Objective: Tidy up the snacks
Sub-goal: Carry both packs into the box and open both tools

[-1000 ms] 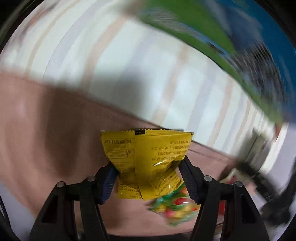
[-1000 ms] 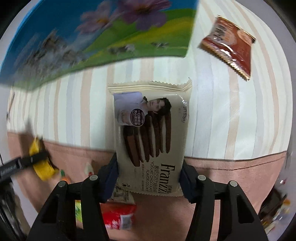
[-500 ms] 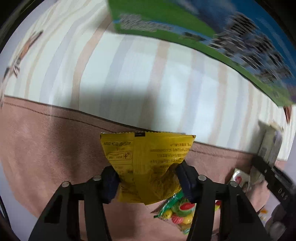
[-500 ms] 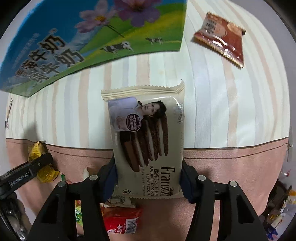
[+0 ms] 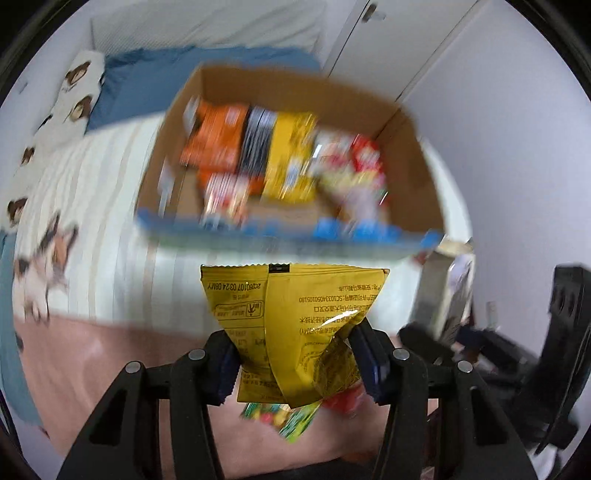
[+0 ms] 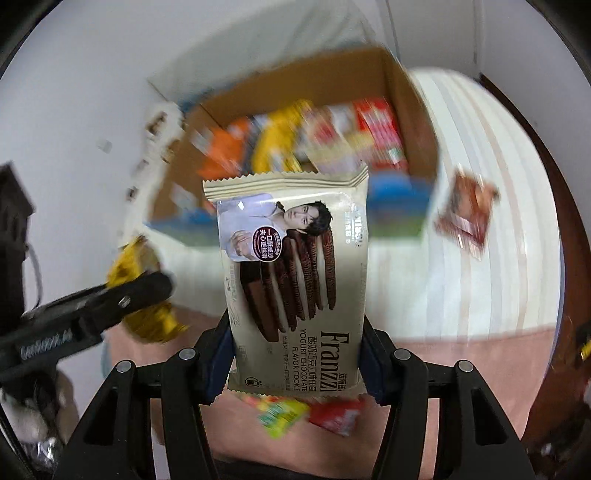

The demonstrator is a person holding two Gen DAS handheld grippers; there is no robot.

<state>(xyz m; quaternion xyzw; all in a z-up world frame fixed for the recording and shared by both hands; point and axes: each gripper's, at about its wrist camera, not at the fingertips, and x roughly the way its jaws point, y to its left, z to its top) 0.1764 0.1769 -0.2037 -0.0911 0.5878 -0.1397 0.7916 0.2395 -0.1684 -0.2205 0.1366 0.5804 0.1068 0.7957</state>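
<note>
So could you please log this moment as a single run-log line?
left tool: shut on yellow packet | right tool: shut on Franzzi cookie pack | cardboard box: open, holds snacks | both packs outside box

Bed with cream striped cover (image 5: 110, 229) fills the middle of the left view, a pink blanket (image 5: 92, 354) across it toward 7 o'clock. Blue pillow (image 5: 155, 74) at 11 o'clock, bear-print pillow (image 5: 74, 96) at 10 o'clock. Plain white wall (image 5: 498, 129) at 2 o'clock; white cupboard doors (image 5: 399, 33) at 1 o'clock.
</note>
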